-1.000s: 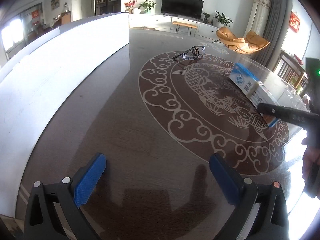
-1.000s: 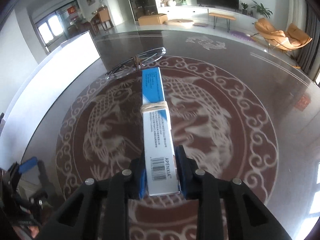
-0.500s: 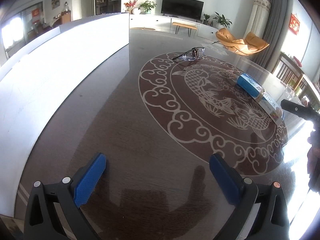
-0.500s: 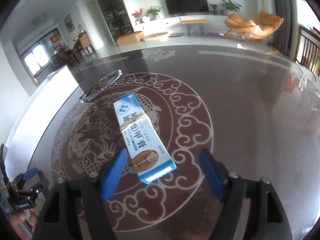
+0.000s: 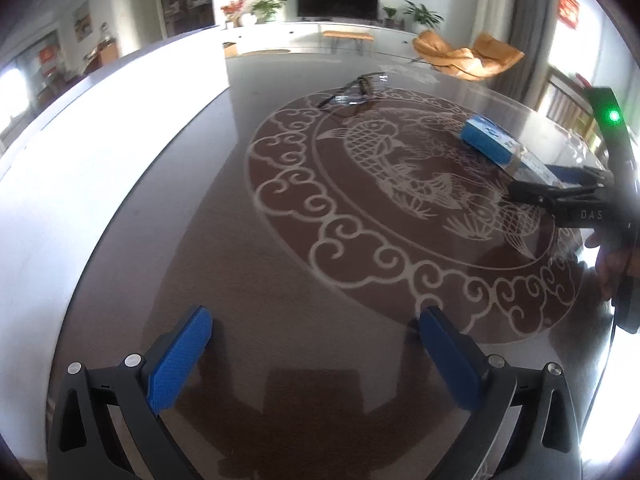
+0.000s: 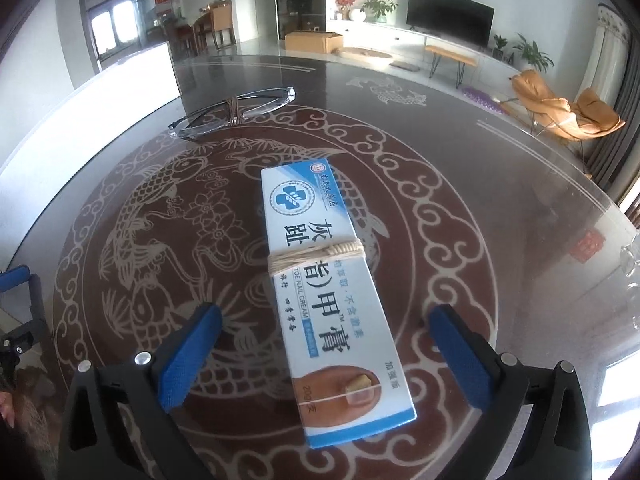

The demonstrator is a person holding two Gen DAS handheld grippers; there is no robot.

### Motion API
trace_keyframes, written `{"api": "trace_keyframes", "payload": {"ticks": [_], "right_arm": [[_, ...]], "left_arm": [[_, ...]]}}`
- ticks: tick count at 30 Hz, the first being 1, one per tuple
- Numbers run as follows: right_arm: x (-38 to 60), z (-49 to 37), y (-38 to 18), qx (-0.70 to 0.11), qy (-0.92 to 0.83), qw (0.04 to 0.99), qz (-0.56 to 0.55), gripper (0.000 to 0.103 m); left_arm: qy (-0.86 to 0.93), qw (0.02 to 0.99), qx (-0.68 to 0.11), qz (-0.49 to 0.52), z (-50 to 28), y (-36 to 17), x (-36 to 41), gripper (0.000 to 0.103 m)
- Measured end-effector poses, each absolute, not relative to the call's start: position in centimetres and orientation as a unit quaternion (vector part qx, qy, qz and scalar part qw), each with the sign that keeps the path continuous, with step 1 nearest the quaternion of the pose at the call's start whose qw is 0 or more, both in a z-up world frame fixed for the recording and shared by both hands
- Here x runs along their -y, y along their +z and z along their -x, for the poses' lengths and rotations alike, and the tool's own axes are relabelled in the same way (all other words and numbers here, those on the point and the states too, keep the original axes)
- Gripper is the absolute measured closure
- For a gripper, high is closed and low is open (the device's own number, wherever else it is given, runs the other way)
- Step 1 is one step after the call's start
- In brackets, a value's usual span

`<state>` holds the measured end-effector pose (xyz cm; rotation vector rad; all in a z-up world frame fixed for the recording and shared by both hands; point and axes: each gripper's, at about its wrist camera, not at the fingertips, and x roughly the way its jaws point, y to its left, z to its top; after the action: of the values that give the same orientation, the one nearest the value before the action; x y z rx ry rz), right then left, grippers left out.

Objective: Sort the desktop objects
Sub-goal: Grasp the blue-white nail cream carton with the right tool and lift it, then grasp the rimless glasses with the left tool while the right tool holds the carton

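Note:
A long blue-and-white toe nail cream box (image 6: 328, 280), bound with a rubber band, lies flat on the glass table (image 6: 500, 168) over the fish pattern. My right gripper (image 6: 324, 314) straddles its near end. The jaws are opening and the blue pads stand well clear of both sides. In the left wrist view the same box (image 5: 492, 144) shows at the right with the right gripper (image 5: 524, 194) at it. A pair of glasses (image 6: 236, 110) with a band around the middle lies farther back. My left gripper (image 5: 315, 318) is open over bare table, holding nothing.
A tall white panel (image 5: 100, 160) runs along the table's left side. A hand (image 5: 612, 264) holds the right gripper's handle near the right table edge. The left gripper (image 6: 16, 280) shows at the far left of the right wrist view.
The right gripper has opened and let go of the box, which went from standing on edge between the pads to lying flat on the table. The left gripper shifted slightly.

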<state>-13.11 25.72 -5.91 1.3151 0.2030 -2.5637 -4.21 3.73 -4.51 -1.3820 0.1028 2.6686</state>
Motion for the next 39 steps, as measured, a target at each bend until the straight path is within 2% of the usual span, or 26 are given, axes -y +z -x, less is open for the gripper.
{"api": "trace_keyframes", "payload": {"ticks": [3, 10, 15, 16, 17, 18, 19, 24, 31, 39], "right_arm": [[-25.8, 13.1, -5.9, -0.070, -0.880, 0.126, -0.452, 0.000], [-25.8, 13.1, -5.9, -0.070, -0.881, 0.126, -0.452, 0.000], [-25.6, 13.1, -5.9, -0.070, -0.881, 0.126, -0.452, 0.000], [-25.7, 13.1, -5.9, -0.070, -0.881, 0.126, -0.452, 0.000], [-25.7, 13.1, -5.9, -0.070, -0.881, 0.126, -0.452, 0.000], [-25.7, 13.1, -5.9, -0.069, -0.880, 0.126, -0.452, 0.000], [-25.6, 13.1, -5.9, -0.069, -0.880, 0.126, -0.452, 0.000], [-25.7, 13.1, -5.9, -0.069, -0.880, 0.126, -0.452, 0.000], [-25.7, 13.1, -5.9, -0.069, -0.880, 0.126, -0.452, 0.000], [-25.6, 13.0, -5.9, -0.070, -0.881, 0.126, -0.452, 0.000]], "left_arm": [[0.877, 0.112, -0.063, 0.463, 9.2, -4.5, -5.0, 0.000], [0.877, 0.093, -0.050, 0.468, 22.9, -4.6, -6.0, 0.000], [0.876, 0.100, -0.055, 0.469, 28.7, -4.8, -8.7, 0.000], [0.876, 0.111, -0.062, 0.464, 29.0, -4.7, -9.2, 0.003], [0.883, 0.123, -0.066, 0.447, 28.9, -4.3, -9.6, 0.035], [0.888, 0.131, -0.069, 0.435, 28.7, -4.0, -9.8, 0.083], [0.887, 0.131, -0.072, 0.437, 28.5, -4.0, -9.9, 0.092], [0.893, 0.125, -0.065, 0.426, 23.0, -4.1, -8.2, 0.092], [0.899, 0.074, -0.041, 0.430, 9.0, -4.0, -3.8, 0.092], [0.902, 0.048, -0.027, 0.429, 4.9, -4.5, -3.0, 0.090]]}}
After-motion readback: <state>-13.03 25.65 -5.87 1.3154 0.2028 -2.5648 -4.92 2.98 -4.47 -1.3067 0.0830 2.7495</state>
